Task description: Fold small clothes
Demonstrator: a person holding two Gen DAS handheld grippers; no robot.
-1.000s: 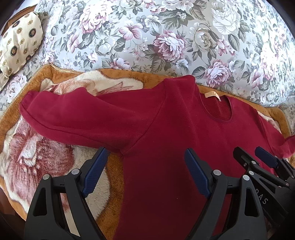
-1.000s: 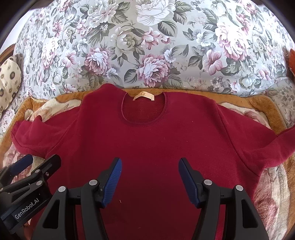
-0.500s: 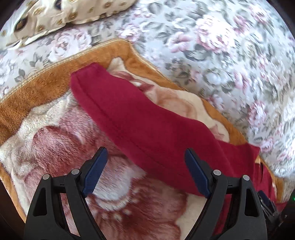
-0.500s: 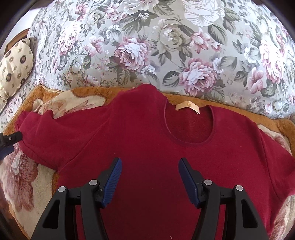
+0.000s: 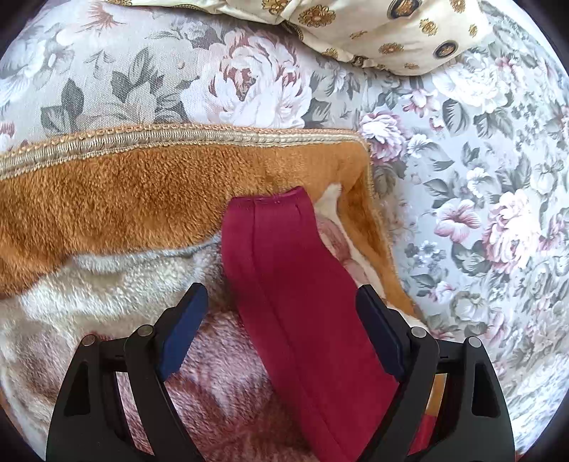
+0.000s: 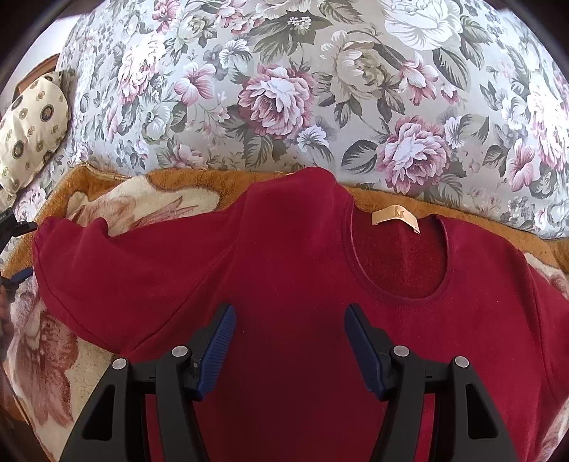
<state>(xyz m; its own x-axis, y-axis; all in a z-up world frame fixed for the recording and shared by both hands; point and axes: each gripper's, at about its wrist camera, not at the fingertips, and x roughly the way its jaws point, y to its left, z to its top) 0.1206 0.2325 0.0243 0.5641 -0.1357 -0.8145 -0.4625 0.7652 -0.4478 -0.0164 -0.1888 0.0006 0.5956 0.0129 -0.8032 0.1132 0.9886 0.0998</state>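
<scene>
- A bed with a floral bedspread (image 6: 284, 89) carries a plush orange-bordered blanket (image 5: 124, 199), and a cream patterned pillow (image 5: 373, 32) lies on the bedspread beyond the blanket's corner.
- No containers show in either view.
- A dark red sweater (image 6: 302, 284) lies flat on the blanket, neckline and its tan label (image 6: 394, 218) toward the blanket's far edge.
- Its sleeve (image 5: 284, 277) stretches toward the blanket's corner, cuff on the orange border.
- The left gripper (image 5: 281, 334) has its fingers (image 5: 185, 327) spread wide, straddling the sleeve, gripping nothing.
- The right gripper (image 6: 288, 352) hovers over the sweater's chest below the neckline, fingers (image 6: 218, 348) wide apart and holding nothing.
</scene>
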